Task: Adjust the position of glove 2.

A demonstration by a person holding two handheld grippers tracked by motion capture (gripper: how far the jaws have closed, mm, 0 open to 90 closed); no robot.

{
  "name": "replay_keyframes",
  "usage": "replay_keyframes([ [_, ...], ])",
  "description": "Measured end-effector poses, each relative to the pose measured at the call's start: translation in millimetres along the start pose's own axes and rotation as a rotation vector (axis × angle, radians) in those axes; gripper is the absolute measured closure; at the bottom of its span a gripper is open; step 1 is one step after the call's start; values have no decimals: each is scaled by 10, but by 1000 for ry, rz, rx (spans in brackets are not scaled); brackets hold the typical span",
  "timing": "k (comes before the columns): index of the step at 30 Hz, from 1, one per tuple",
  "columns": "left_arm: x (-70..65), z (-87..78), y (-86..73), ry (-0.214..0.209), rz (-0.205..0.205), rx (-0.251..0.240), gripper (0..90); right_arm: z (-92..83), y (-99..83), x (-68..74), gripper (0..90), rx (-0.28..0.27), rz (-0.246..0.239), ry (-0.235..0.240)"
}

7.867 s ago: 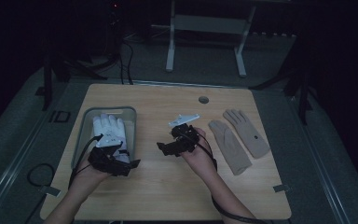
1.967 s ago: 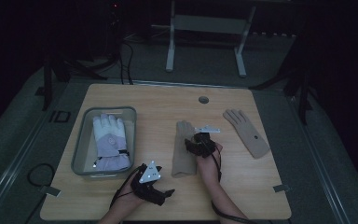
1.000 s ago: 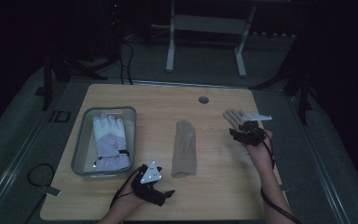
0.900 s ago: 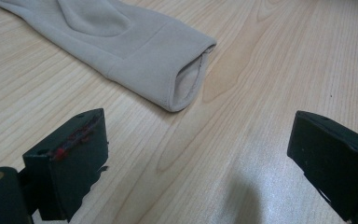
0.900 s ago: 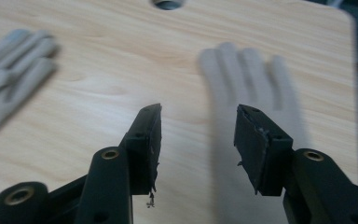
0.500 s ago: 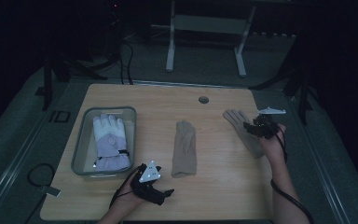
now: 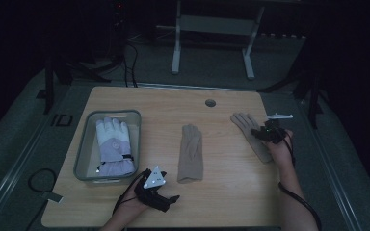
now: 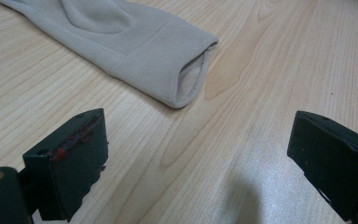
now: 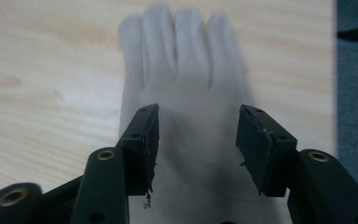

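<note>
- Right-hand beige glove (image 7: pixel 252 136): lies flat on the wooden table (image 7: pixel 231 192) near its right edge, fingers pointing toward the far left. In the right gripper view the glove (image 9: pixel 191 93) lies under and ahead of the jaws, its four fingers fanned beyond the tips, its palm between the two pads.
- Right gripper (image 7: pixel 268 133): held over the cuff end of this glove, jaws parted about halfway; nothing is pinched between them. In the right gripper view (image 9: pixel 196 135) the pads stand apart above the fabric; whether they touch it cannot be told.
- Middle beige glove (image 7: pixel 191 153): lies lengthwise at the table's centre, cuff toward the person, well apart from the right gripper. In the left gripper view its open cuff (image 8: pixel 186 79) lies just ahead of the left jaws.
- Left gripper (image 7: pixel 161 197): rests near the table's front edge, jaws wide apart (image 8: pixel 196 154) and holding nothing, the bare tabletop between them.
- Clear bin (image 7: pixel 84 149): at the table's left, containing a white and lilac padded glove (image 7: pixel 113 147).
- Change from two seconds earlier: the right gripper then stood beside the middle glove; it now stands over the right-hand glove. The left gripper and both beige gloves are unmoved.
</note>
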State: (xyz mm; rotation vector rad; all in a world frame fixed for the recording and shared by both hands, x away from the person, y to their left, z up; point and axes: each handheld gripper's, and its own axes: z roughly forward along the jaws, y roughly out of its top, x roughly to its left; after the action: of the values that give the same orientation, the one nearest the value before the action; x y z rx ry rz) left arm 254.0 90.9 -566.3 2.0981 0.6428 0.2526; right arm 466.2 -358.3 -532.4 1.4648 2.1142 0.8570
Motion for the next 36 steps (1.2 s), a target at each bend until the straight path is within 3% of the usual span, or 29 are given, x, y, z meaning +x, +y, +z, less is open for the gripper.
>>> replay_keyframes([
  [2, 0, -1, 3, 0, 0, -1, 52, 75, -67, 28, 515, 35, -42, -27],
  [3, -1, -1, 2, -1, 1, -2, 52, 86, -92, 36, 538, 21, -43, -18],
  [5, -2, 1, 3, -1, 4, 2, 52, 77, -103, 59, 688, 19, -39, -7],
  [6, -3, 2, 3, 0, 4, 2, 52, 66, -96, 94, 793, 27, -50, -25],
  [7, -3, 1, 3, 0, 4, 2, 52, 48, -83, 141, 818, 38, -73, -51],
  [8, -2, 1, 3, -1, 2, 2, 52, 21, -67, 182, 829, 32, -49, -47],
  [12, -4, 4, 2, -1, 3, 5, 52, -213, -6, 423, 834, -72, 70, 1],
  [14, -5, 1, 4, -3, 3, 0, 52, -368, 20, 582, 834, -112, 86, -4],
  [16, -4, -1, 5, -2, -2, -5, 52, -512, 28, 710, 834, -135, 127, 27],
  [21, -4, 6, -3, 9, 13, 8, 52, -750, -55, 990, 834, -164, 170, -18],
  [25, -9, 2, 8, 6, 12, 0, 52, -776, -184, 1142, 834, -141, 232, -43],
  [29, -7, -2, 12, 5, 8, -3, 52, -781, -272, 1252, 834, -126, 228, -92],
  [33, -22, 5, 6, 10, 21, 6, 52, -687, -339, 1377, 832, -100, 195, -164],
  [36, -30, 7, 8, 9, 28, 10, 52, -560, -379, 1404, 829, -80, 210, -159],
])
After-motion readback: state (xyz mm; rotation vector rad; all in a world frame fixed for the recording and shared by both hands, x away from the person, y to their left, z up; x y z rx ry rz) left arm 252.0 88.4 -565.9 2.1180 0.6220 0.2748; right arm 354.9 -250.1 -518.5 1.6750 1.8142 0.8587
